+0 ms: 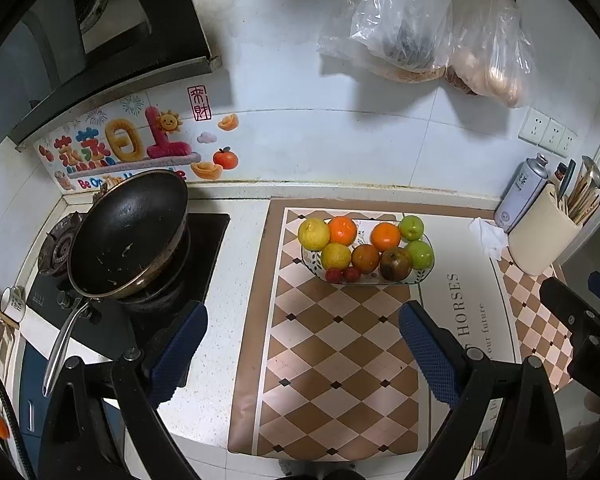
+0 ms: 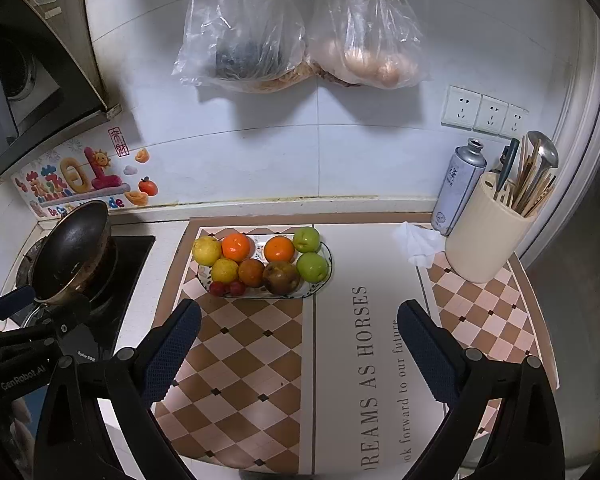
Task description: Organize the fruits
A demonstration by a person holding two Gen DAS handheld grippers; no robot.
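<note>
An oval patterned plate [image 1: 414, 280] [image 2: 324, 280] on the checkered mat holds the fruit: two lemons [image 1: 314, 234] [image 2: 206, 251], oranges [image 1: 342, 231] [image 2: 236, 247], two green apples [image 1: 419, 255] [image 2: 312, 267], a brown bruised fruit [image 1: 396, 264] [image 2: 281, 277] and two small red fruits [image 1: 342, 275] [image 2: 227, 288]. My left gripper [image 1: 302, 346] is open and empty, well in front of the plate. My right gripper [image 2: 299, 342] is open and empty, in front of the plate and to its right. The right gripper also shows at the right edge of the left wrist view [image 1: 580, 320].
A black wok [image 1: 128, 232] [image 2: 74, 250] sits on the stove at left. A cream utensil holder [image 1: 540, 236] [image 2: 488, 240], a spray can [image 1: 520, 196] [image 2: 458, 188] and a crumpled tissue [image 1: 488, 238] [image 2: 418, 242] stand at right. Plastic bags [image 1: 440, 32] [image 2: 300, 28] hang on the wall.
</note>
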